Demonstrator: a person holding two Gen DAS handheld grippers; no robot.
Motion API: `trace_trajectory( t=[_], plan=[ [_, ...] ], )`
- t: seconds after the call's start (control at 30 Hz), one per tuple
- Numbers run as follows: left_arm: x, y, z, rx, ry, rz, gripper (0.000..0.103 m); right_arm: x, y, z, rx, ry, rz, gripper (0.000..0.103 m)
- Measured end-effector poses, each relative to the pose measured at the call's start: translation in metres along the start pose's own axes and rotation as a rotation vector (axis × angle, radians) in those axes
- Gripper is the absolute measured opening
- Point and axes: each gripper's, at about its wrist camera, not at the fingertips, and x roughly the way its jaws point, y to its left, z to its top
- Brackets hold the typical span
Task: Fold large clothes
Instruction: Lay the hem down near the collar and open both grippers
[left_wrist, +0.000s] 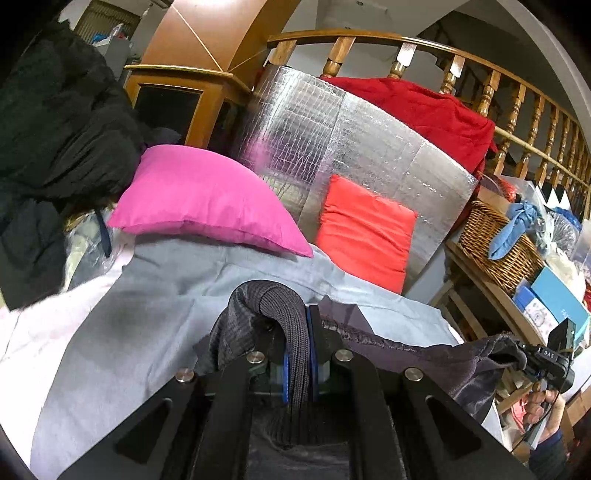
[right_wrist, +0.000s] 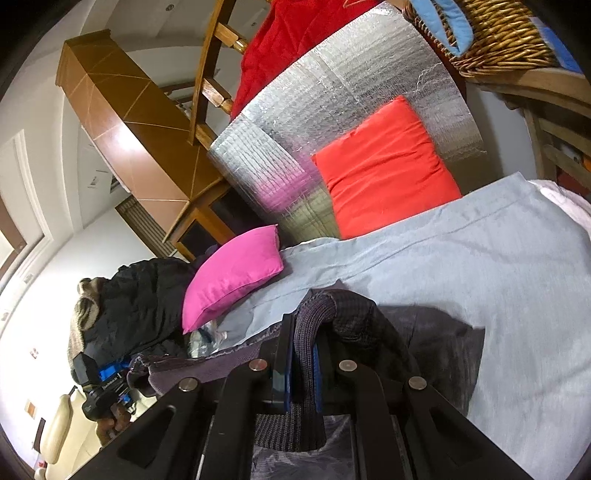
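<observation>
A dark grey-purple garment (left_wrist: 399, 350) with a ribbed knit band hangs stretched between both grippers, above a pale grey sheet (left_wrist: 155, 295) on the bed. My left gripper (left_wrist: 297, 354) is shut on the ribbed band (left_wrist: 291, 317), which bunches over its blue pads. In the left wrist view the right gripper (left_wrist: 532, 360) shows at the far right, pinching the garment's other end, with a hand under it. My right gripper (right_wrist: 303, 363) is shut on the same ribbed edge (right_wrist: 314, 314). The garment's body (right_wrist: 436, 343) drapes onto the sheet (right_wrist: 480, 277). The left gripper (right_wrist: 127, 373) appears at the lower left, holding the far end.
A pink pillow (left_wrist: 207, 199) and an orange-red cushion (left_wrist: 365, 229) lie at the head of the bed against a silver foil panel (left_wrist: 351, 140). Black clothing (left_wrist: 55, 129) is piled at the left. A wicker basket (left_wrist: 495, 240) and boxes crowd a shelf on the right, under a wooden railing (left_wrist: 498, 85).
</observation>
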Motion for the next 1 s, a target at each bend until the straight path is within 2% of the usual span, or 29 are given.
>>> trace_trajectory(
  t=[0.2,0.47,0.67,1.0],
  plan=[
    [0.048,-0.001,0.016,0.022,0.019,0.037,0.009,0.043,-0.016,0.027,0.011,0.011,-0.045,0.008],
    [0.123,0.004,0.012,0.026,0.1,0.121,0.009,0.107,-0.051,0.04,0.044,0.071,-0.121,0.008],
    [0.169,0.013,0.002,0.006,0.159,0.182,0.009,0.145,-0.076,0.039,0.069,0.112,-0.173,0.008],
    [0.214,0.022,-0.011,0.014,0.226,0.241,0.009,0.192,-0.113,0.026,0.11,0.181,-0.266,0.008]
  ],
)
